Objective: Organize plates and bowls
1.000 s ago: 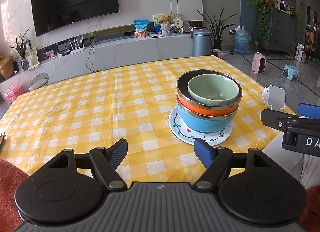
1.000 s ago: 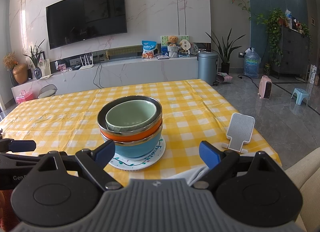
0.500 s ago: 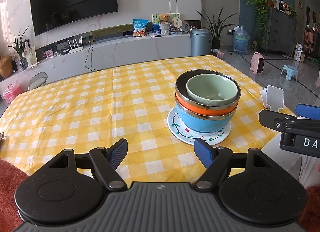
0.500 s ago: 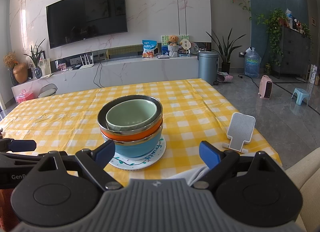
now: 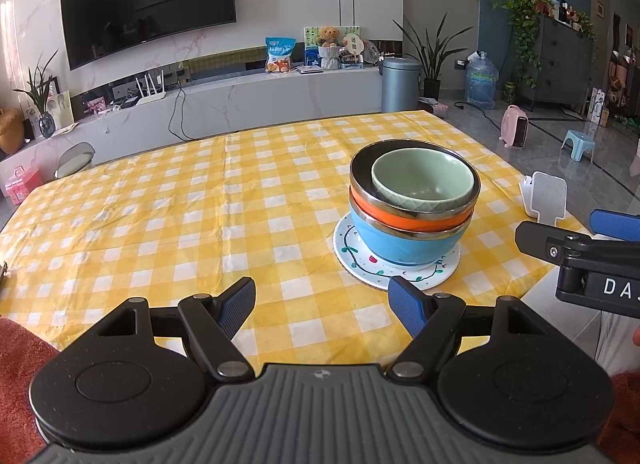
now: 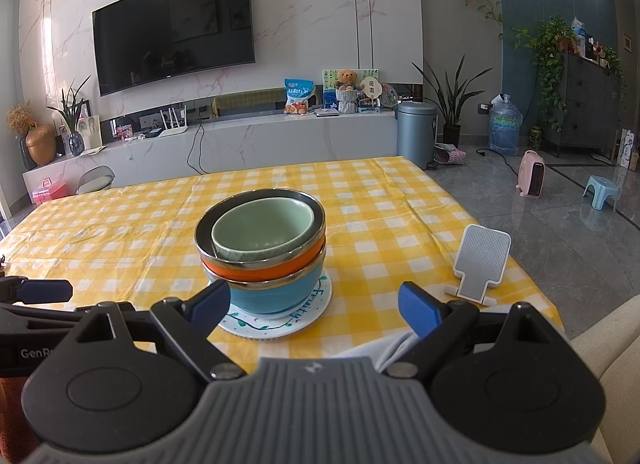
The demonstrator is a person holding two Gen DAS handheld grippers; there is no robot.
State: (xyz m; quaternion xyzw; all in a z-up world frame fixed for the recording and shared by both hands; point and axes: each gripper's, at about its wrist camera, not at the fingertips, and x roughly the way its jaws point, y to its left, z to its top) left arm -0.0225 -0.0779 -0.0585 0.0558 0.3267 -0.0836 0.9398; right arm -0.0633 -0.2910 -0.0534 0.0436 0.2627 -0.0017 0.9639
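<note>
On the yellow checked table a stack stands: a white painted plate [image 5: 362, 264] [image 6: 308, 314] at the bottom, on it a blue bowl [image 5: 404, 242] [image 6: 280, 294], then an orange steel-rimmed bowl [image 5: 380, 209] [image 6: 264, 270], with a pale green bowl [image 5: 424, 179] [image 6: 262, 229] nested on top. My left gripper [image 5: 322, 306] is open and empty, held back near the table's front edge, left of the stack. My right gripper [image 6: 314, 306] is open and empty too, just in front of the stack and apart from it. Its fingers [image 5: 540, 238] show at the right edge of the left wrist view.
A white phone stand [image 6: 482, 264] [image 5: 546, 197] sits at the table's right edge. A red sleeve [image 5: 20, 364] is at the lower left. Beyond the table stand a TV console, a grey bin [image 6: 416, 131] and plants. A beige sofa edge [image 6: 600, 340] lies at right.
</note>
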